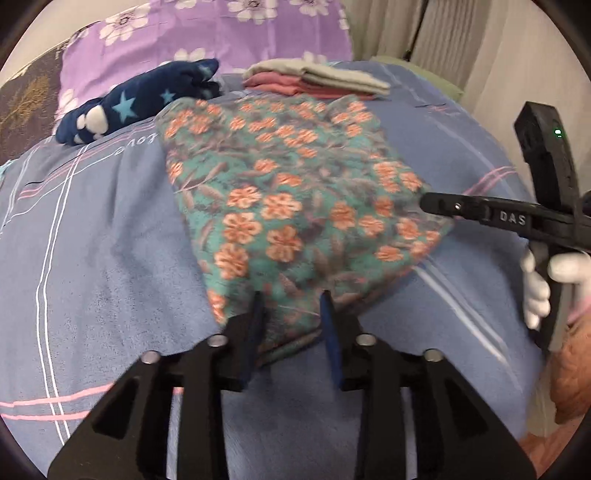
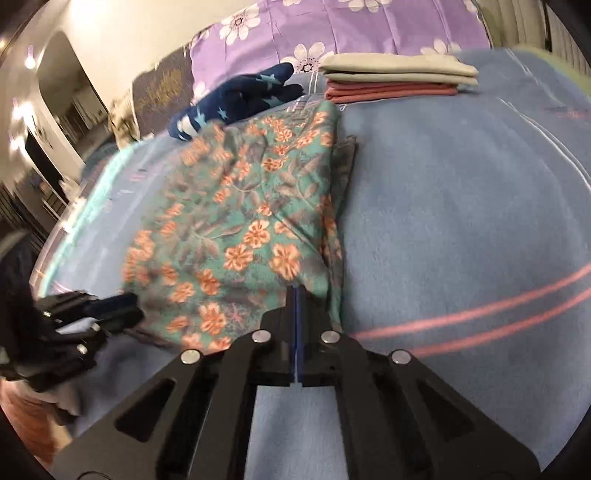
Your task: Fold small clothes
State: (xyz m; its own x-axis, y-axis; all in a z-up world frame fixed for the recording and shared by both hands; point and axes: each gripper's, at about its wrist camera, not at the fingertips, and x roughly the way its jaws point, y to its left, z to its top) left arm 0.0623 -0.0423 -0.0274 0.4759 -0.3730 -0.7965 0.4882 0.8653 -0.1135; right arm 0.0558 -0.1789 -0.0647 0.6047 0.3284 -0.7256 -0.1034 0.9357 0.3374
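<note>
A teal garment with orange flowers lies folded on the blue bed cover; it also shows in the right wrist view. My left gripper is open, its fingers either side of the garment's near edge. My right gripper is shut, its tips at the garment's near right corner; whether cloth is pinched between them is not clear. The right gripper also shows in the left wrist view, over the garment's right edge. The left gripper shows in the right wrist view at the garment's left corner.
A stack of folded grey and pink clothes lies at the back, also in the right wrist view. A dark blue star-print piece lies back left. Purple flowered pillows stand behind. The blue bed cover spreads to the right.
</note>
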